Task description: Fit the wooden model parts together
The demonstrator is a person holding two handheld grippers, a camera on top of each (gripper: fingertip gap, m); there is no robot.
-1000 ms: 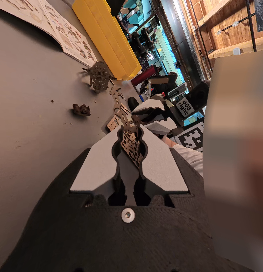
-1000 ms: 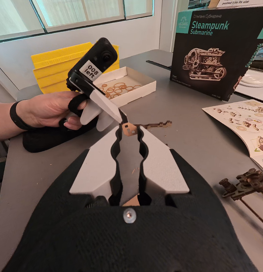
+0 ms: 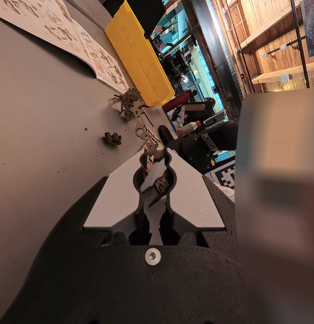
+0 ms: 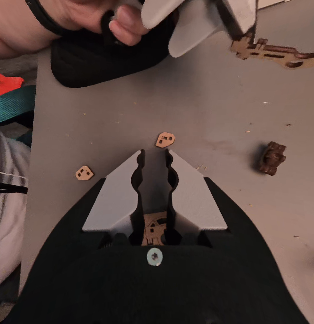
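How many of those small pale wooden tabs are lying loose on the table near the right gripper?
2. One small tab lies just beyond the right gripper fingertips; the other tab lies left of its left finger. More may be hidden under the gripper body.

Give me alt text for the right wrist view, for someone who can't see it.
The open right gripper points down at a grey table, just short of a small tan wooden piece; a second one lies to its left. At top, a hand holds the left gripper on a long slotted wooden strip.
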